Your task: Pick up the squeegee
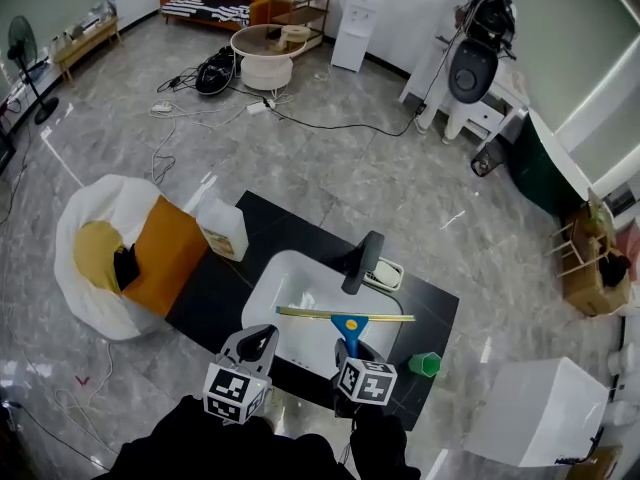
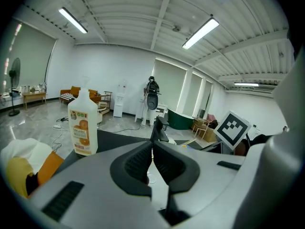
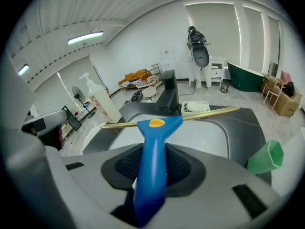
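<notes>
**Ana:** If you start at the left, what do you see?

**Ben:** A bottle (image 1: 222, 228) with an orange label stands on the dark counter (image 1: 215, 296). Next comes the left gripper (image 2: 152, 152). Its jaws are pressed together with nothing inside.

**Ana:** Where is the squeegee (image 3: 157, 128)?

**Ben:** It is over the near side of the white sink (image 1: 290, 280). The right gripper (image 3: 151, 168) pinches its blue handle. The long gold blade points left and right. A green cup (image 1: 425, 365) sits further right.
</notes>
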